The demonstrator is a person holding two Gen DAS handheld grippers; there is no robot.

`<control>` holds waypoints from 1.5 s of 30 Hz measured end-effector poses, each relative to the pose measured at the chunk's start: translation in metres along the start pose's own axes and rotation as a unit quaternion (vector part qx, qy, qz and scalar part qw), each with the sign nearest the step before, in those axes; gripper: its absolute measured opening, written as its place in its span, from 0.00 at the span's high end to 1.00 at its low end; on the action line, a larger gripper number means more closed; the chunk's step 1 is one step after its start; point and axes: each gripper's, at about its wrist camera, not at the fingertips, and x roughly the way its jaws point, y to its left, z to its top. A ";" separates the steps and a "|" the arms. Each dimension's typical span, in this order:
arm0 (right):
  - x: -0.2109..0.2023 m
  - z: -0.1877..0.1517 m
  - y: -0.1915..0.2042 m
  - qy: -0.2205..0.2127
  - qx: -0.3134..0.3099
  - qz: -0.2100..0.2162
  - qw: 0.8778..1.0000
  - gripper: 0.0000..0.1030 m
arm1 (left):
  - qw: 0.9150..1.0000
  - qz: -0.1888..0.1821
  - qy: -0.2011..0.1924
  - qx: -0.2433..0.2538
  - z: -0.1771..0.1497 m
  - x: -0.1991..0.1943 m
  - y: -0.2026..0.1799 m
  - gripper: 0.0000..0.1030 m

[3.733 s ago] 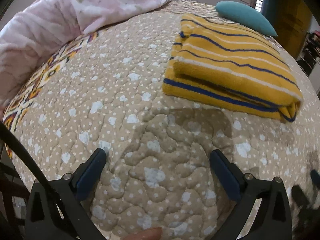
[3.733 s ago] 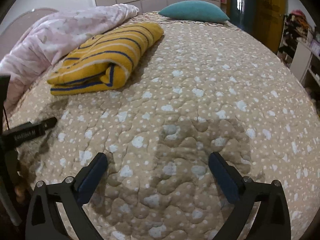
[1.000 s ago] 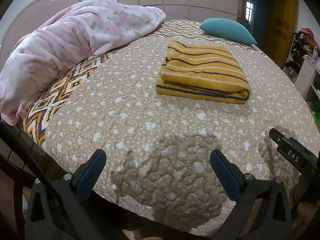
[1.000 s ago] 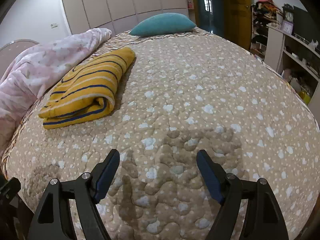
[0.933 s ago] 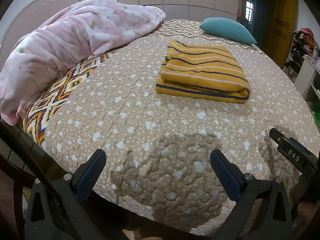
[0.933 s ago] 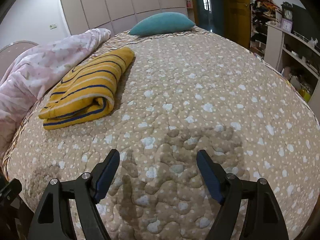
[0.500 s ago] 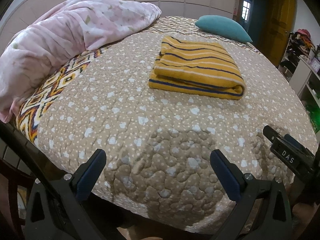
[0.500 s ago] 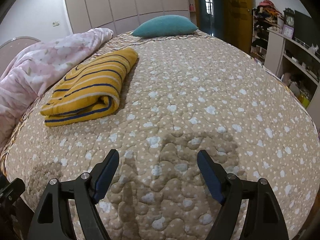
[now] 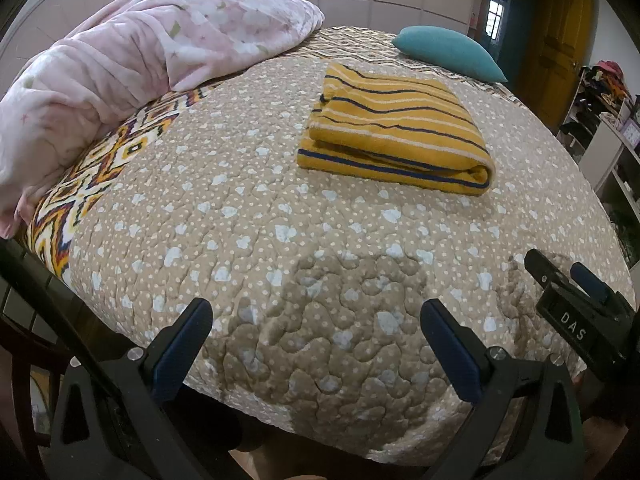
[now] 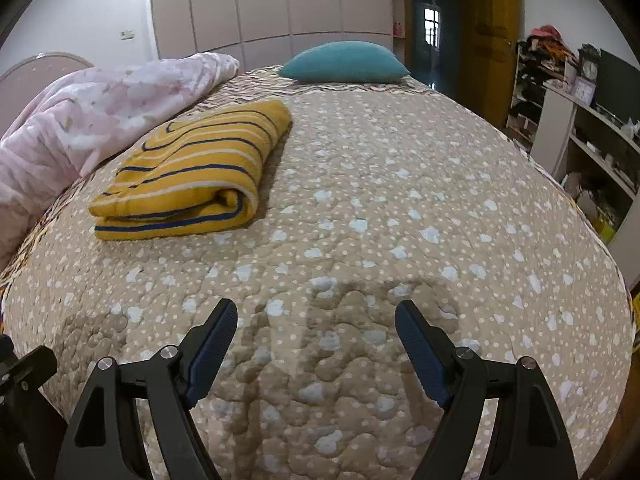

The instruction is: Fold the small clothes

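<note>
A bed fills both views, covered with a tan quilt dotted in white, in a bedroom with pale wardrobe doors along the far wall.

The left tongs hang over the near edge of the bed, their blue-padded jaws wide apart with only quilt between them. The right tongs sit likewise above the quilt near the edge, jaws spread and gripping nothing. In the left wrist view the right tongs show at the far right as a black body with a blue pad, just beside the left ones.

Further out, well apart from both pairs of tongs, lies the yellow striped garment, folded into a thick rectangle with dark blue and pale stripes, its rounded fold facing the near right. It rests flat on the quilt toward the middle of the bed, touched by neither pair.

Beyond it a teal pillow sits at the far end. A pink floral blanket is heaped along the left side, over a zigzag-patterned sheet. At the right edge stand shelves with what may be clothes and small items; the view there is too distorted to tell.
</note>
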 end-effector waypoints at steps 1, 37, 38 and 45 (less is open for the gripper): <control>0.000 0.000 0.001 -0.001 -0.004 -0.001 1.000 0.17 | 1.000 0.000 0.001 0.000 0.000 0.000 0.000 0.00; -0.008 -0.002 0.021 -0.013 -0.050 -0.010 0.999 0.15 | 1.000 0.014 -0.014 0.000 0.001 -0.002 -0.001 0.00; -0.008 -0.003 0.022 -0.013 -0.049 -0.011 0.999 0.15 | 1.000 0.013 -0.014 0.000 0.000 -0.001 -0.001 0.00; -0.008 -0.005 0.023 -0.011 -0.048 -0.011 0.999 0.15 | 1.000 0.012 -0.012 -0.001 0.000 -0.001 -0.001 0.00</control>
